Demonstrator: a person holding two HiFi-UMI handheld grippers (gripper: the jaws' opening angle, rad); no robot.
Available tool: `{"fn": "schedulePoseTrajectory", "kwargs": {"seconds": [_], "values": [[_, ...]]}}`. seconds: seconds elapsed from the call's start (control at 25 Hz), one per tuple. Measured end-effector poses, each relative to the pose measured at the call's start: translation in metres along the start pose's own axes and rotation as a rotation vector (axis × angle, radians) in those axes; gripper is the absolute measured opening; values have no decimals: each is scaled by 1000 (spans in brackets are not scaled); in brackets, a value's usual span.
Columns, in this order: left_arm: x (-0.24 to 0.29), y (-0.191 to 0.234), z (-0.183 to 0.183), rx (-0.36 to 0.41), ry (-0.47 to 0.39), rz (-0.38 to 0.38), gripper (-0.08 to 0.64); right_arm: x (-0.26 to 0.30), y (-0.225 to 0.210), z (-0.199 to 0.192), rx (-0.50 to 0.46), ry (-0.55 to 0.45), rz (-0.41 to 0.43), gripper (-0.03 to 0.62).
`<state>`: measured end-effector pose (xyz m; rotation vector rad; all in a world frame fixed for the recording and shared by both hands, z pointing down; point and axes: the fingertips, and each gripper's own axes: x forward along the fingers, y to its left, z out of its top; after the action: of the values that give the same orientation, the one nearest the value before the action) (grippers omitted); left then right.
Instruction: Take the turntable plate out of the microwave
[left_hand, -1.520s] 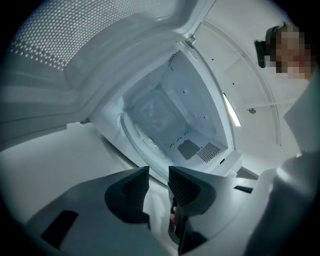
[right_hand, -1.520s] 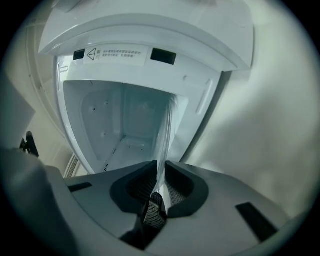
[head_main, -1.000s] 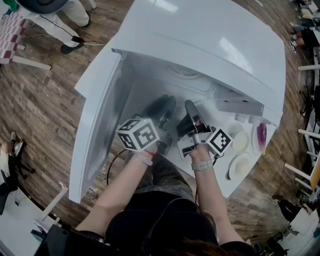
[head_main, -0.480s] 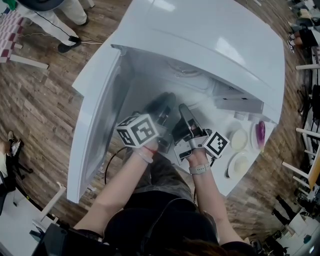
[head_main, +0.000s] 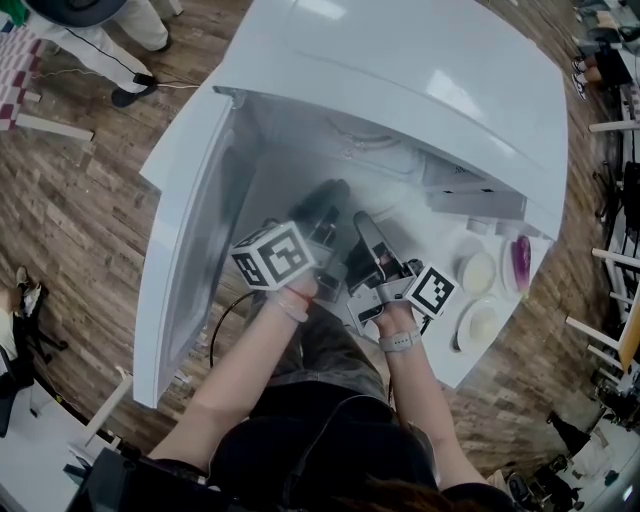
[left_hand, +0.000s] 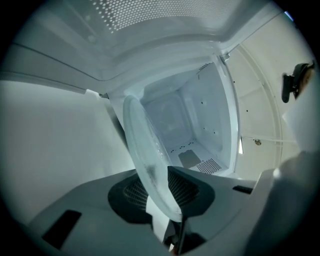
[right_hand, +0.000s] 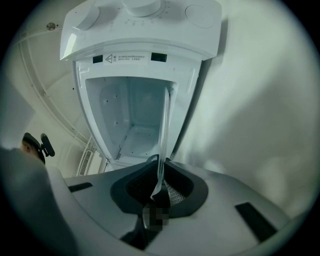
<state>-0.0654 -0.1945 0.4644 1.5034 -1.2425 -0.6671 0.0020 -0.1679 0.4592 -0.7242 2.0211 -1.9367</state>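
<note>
The left gripper (left_hand: 167, 200) and right gripper (right_hand: 157, 187) are both squeezing the rim of the round clear glass turntable plate (left_hand: 145, 150), at the mouth of the open white microwave (right_hand: 140, 30). They should be pulling slowly together so nothing slips.

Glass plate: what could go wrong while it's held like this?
The left gripper and right gripper each pinch only the smooth rim of the glass plate, so it might slip and drop. With two grips on rigid glass, uneven hand movement could twist it loose. The open microwave door stands close beside it and might get knocked.
</note>
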Motion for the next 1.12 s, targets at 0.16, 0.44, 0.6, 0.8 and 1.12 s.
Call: {"fn": "schedulePoseTrajectory", "kwargs": {"seconds": [0.16, 0.44, 0.6, 0.8, 1.12], "values": [[0, 1, 0, -45, -7, -13, 77, 0, 1, 0, -61, 15, 2, 52], [0, 0, 0, -95, -2, -38, 55, -2, -10, 30, -115, -62, -55, 107], [0, 0, 0, -96, 0, -44, 54, 4, -13, 62, -73, -135, -56, 112], [-1, -1, 1, -90, 6, -50, 54, 10, -13, 83, -25, -193, -48, 112], [-1, -1, 1, -76, 7, -59, 54, 10, -12, 85, -32, -247, -17, 59]]}}
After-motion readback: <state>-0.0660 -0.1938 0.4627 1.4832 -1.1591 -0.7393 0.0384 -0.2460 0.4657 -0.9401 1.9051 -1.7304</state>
